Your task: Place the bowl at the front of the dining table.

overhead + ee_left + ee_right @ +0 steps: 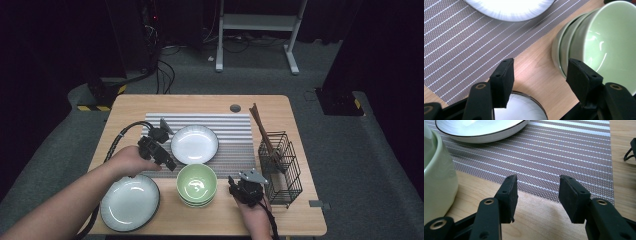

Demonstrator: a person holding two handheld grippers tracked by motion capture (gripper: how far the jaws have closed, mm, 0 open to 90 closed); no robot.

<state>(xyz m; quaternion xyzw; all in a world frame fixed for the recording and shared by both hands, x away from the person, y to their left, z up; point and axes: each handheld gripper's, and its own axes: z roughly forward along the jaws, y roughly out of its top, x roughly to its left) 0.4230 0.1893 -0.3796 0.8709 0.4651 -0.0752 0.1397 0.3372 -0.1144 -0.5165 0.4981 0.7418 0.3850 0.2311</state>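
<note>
The left hand-held gripper [172,165] hangs with its jaws apart and empty over bare desk [536,72], at the edge of the striped mat [461,45]. The stack of green bowls [599,42] sits just beside its right-hand jaw, a white plate [509,7] lies ahead of it on the mat, and a dark-rimmed plate [520,108] lies just beneath it. The right hand-held gripper [537,195] rests low on the desk, jaws wide and empty, the bowls close on its left. The likely trouble: a jaw clips the top bowl's rim (glazed, so probably slick) and shifts the stack, or a shallow pinch lets a bowl slip.
</note>
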